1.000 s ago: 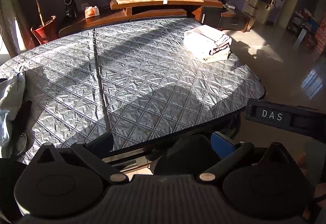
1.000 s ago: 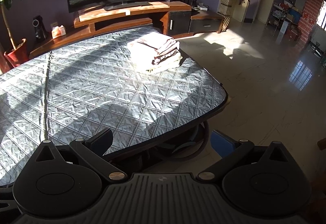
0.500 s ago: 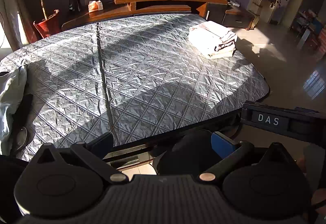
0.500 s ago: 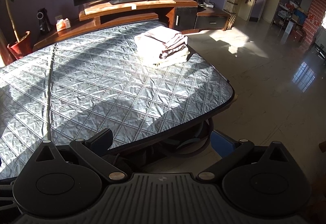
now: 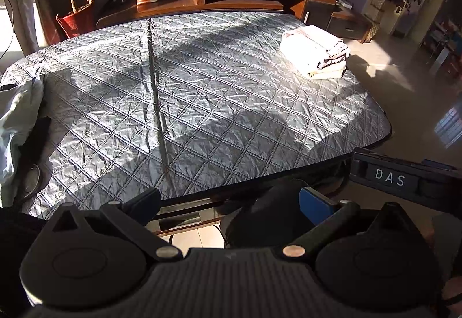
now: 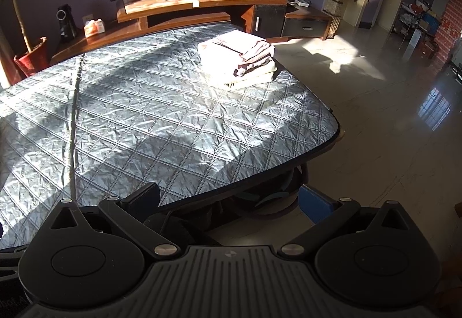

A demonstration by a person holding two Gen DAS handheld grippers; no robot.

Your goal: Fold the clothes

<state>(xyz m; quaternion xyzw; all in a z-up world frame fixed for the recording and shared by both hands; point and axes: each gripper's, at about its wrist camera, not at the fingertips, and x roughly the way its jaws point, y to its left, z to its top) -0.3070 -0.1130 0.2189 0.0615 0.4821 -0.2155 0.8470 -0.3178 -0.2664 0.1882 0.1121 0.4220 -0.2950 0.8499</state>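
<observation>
Both tongs, left (image 5: 229, 199) and right (image 6: 229, 196), hang apart and empty off the table (image 5: 288, 144), so reaching the crumpled cloth (image 5: 17, 115) (possibly a shirt) could snag the quilting.

You can see a neat stack of folded clothes (image 6: 236, 58) on the far right side of the gray quilted table (image 6: 173, 121). They are pale, white and cream, with a soft pink piece on top, and the sun shines on them. At the left edge of the table lies a crumpled pale blue cloth (image 5: 17, 115), not folded.
</observation>
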